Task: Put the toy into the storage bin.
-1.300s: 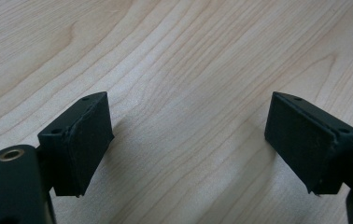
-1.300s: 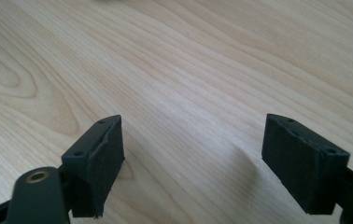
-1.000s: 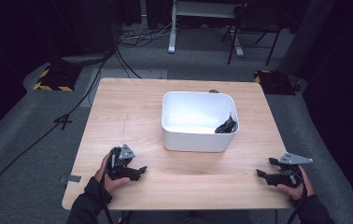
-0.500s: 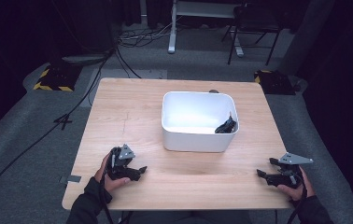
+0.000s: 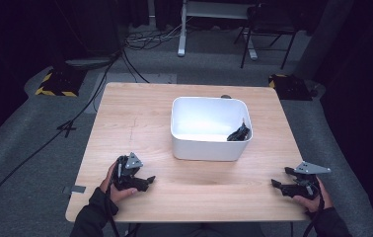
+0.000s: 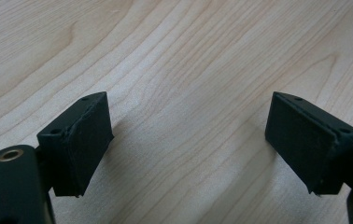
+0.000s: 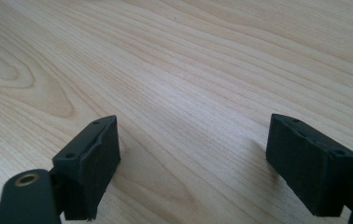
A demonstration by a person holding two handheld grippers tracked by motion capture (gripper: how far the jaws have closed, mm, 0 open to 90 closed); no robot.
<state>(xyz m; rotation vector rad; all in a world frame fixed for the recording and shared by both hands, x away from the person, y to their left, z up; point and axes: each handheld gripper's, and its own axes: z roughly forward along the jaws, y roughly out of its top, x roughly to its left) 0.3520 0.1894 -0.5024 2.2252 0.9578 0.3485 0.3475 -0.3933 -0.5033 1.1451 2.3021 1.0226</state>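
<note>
While both hands rest low at the near edge of the worktop (image 5: pixel 140 113), the left hand-held gripper (image 5: pixel 145 181) sits w/ jaws spread wide, nothing btwn them; in the left gripper view its two black pads (image 6: pixel 88 140) frame bare wood grain only. It lies on the near-left part of the worktop, jaws pointing right, grey three-cornered plate on top, cable trailing back past the sleeve.

The right hand-held gripper (image 5: pixel 279 177) is at the near-right corner, jaws also spread apart & empty, pointing left toward the middle; the right gripper view shows its pads (image 7: pixel 95 158) w/ plain wood btwn them.

Nearest thing to either is the white bin (image 5: pixel 209 148), set about mid-worktop, slightly toward the far side, well apart from both grippers. Inside, against its right wall, lies a small black object (image 5: pixel 239 133); too small to tell what it is.

Beyond the worktop: grey carpeted floor, loose cables at far left, a black-yellow striped block on each side, chair legs at the back.
</note>
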